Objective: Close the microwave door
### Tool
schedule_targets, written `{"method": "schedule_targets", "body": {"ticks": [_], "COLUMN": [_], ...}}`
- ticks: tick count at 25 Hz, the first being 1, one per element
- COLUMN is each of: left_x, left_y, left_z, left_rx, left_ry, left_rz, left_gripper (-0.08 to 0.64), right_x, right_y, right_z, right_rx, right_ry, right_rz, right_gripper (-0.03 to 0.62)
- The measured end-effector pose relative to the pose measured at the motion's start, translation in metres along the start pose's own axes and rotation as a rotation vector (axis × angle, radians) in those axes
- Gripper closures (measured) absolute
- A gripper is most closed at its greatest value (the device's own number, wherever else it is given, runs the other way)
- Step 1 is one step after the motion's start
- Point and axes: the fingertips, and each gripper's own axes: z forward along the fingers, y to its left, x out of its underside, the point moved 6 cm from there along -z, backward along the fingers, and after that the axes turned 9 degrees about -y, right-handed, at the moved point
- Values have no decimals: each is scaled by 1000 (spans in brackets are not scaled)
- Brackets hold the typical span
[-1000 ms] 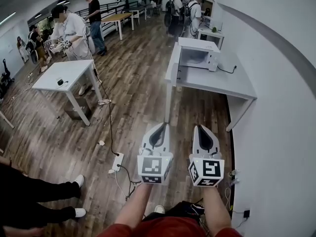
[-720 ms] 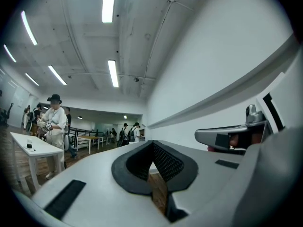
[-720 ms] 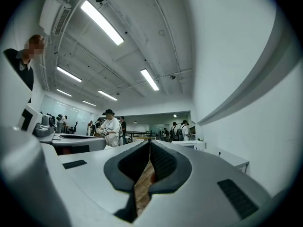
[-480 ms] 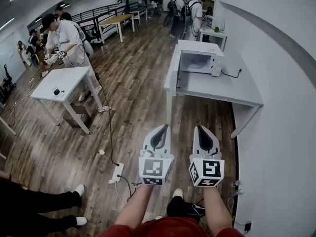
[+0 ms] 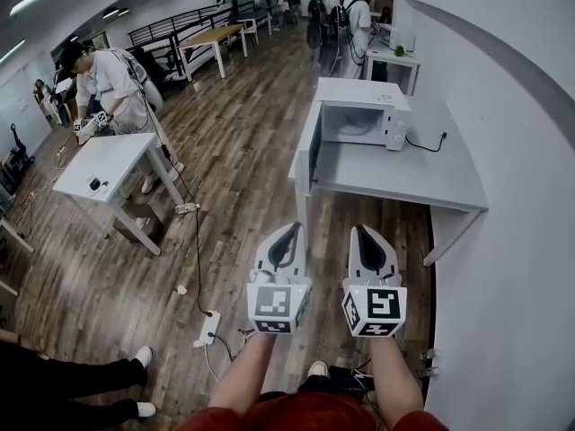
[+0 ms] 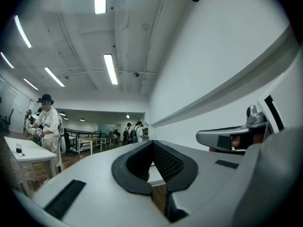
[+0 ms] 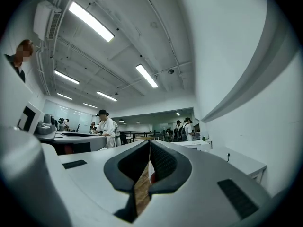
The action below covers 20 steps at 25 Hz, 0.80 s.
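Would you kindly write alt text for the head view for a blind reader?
An open-doored white microwave sits on a grey table against the wall; the left tongs and right tongs, both shut and empty, point toward it from a distance.

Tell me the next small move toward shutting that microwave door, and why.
Probably step closer to the table: the microwave on it has its door swung open at the left, and the left gripper and right gripper, both shut and empty, are well short of it.
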Motion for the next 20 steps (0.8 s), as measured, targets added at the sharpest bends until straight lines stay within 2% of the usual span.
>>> {"method": "schedule_targets", "body": {"ticks": [12, 20], "left_x": [35, 70], "left_y": [12, 57], "left_z": [75, 134], "left_rx": [-8, 22], "left_ry": [17, 13], "left_rz": [-8, -29], "left_gripper": [534, 534], "right_x": [35, 69], "right_y": [-39, -44], "right_z": [65, 133], "right_rx": [-14, 8], "right_ry": [16, 38], "right_rz": [12, -9], "right_gripper": [564, 563]}}
